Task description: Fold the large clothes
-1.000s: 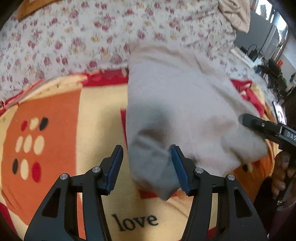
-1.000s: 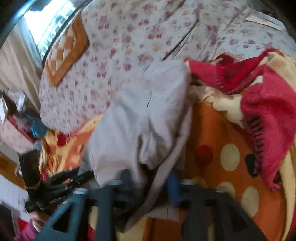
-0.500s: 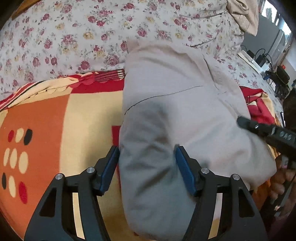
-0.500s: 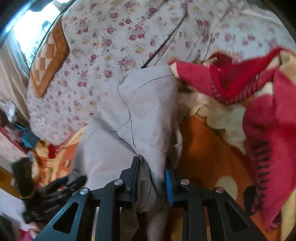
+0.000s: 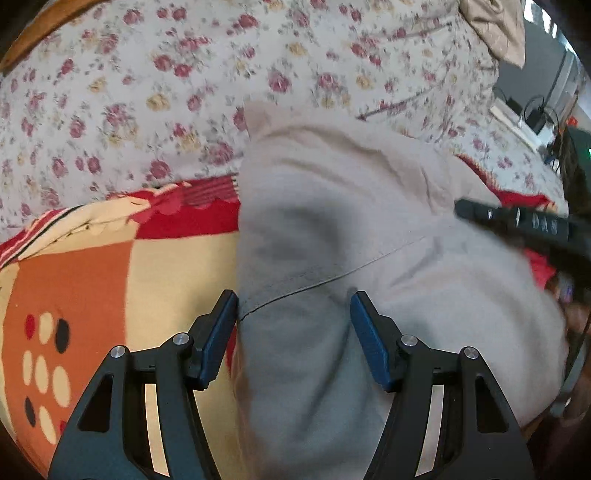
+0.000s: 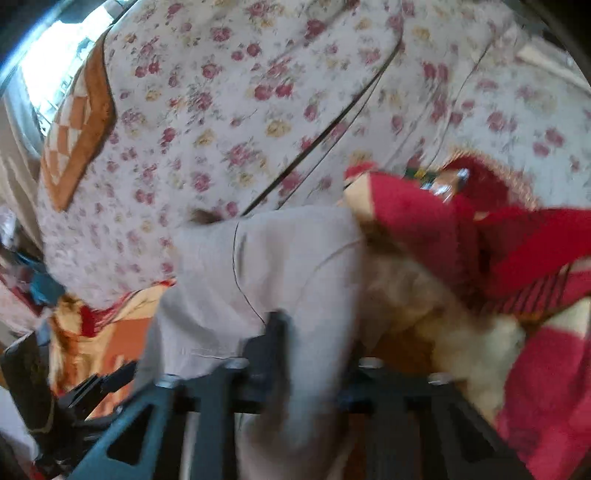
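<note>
Two grippers [image 5: 293,332] [image 6: 310,354], each with two fingers [image 5: 218,336], one grey garment [image 5: 332,229], one red, orange and cream blanket [image 5: 110,280], one flowered bedspread [image 5: 184,74], one beige cloth [image 5: 498,26] bunched at the far corner, and one orange checked cushion [image 6: 81,136].

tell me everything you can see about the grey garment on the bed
The grey garment is a soft, plain grey-beige cloth with a thin dark stitched seam across it. It lies bunched and partly folded over the orange and red blanket, its far edge reaching the floral sheet. The right gripper has just been closing and pinches a fold; the left gripper stands open astride its near edge.
</note>
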### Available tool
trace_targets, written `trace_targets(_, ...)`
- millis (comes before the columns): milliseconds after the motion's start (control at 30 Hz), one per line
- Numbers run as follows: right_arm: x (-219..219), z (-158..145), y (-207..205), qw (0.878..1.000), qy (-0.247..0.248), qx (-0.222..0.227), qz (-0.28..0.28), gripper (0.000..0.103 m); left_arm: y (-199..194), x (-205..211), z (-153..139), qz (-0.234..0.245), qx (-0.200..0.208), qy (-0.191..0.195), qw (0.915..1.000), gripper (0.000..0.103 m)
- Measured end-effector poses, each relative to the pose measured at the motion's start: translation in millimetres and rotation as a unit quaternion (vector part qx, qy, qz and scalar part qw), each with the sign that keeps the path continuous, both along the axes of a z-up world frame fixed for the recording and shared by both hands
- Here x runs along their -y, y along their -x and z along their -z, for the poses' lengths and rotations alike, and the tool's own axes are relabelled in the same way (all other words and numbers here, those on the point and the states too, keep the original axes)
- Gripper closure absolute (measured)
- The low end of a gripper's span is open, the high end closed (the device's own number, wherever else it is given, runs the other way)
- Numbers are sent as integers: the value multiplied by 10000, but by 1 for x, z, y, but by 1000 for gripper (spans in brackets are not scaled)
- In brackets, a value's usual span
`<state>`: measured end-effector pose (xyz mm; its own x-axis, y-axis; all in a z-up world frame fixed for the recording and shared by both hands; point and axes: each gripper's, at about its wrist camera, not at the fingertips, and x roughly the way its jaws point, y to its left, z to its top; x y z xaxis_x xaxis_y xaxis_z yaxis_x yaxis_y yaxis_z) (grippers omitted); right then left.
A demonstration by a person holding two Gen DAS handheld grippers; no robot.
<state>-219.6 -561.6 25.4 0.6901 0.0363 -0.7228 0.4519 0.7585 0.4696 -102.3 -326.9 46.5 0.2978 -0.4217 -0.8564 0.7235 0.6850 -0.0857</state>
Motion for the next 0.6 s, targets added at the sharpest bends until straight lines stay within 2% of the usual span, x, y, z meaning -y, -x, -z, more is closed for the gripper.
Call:
trace_targets(100, 25, 27, -2, 9977, 100, -426, 513, 95, 1, 2, 9, -21, -9, 21, 10000, 35)
trace_targets(167, 33, 43, -3, 9969, -154, -552, 540, 97, -2, 2, 9, -68, -98, 47, 9999, 34)
trace_targets(233, 33, 44, 4, 9976, -214, -448, 477, 97, -4, 0, 10, -100, -100, 54, 9999, 32)
trace_targets(333, 30, 25, 26, 9980, -298, -147, 547, 95, 0, -1, 9, -116, -5, 49, 9999, 32)
trace_targets(367, 28, 19, 31, 9981, -273, -114, 542, 93, 1, -1, 9, -129, 20, 46, 9999, 32)
trace_targets(400, 25, 9, 39, 9985, -188, -92, 502, 83, 2, -2, 7, -144, 43, 37, 9999, 32)
trace_targets(433, 20, 2, 44, 9989, -143, -80, 444, 67, 3, -3, 6, -153, 44, 33, 9999, 32)
trace_targets(500, 4, -13, 52, 9995, -88, -33, 303, 47, 7, -10, -1, -166, -14, 34, 9999, 33)
trace_targets(600, -21, -27, 61, 10000, 8, 33, 8, 47, 14, -21, -10, -144, -4, 76, 9999, 33)
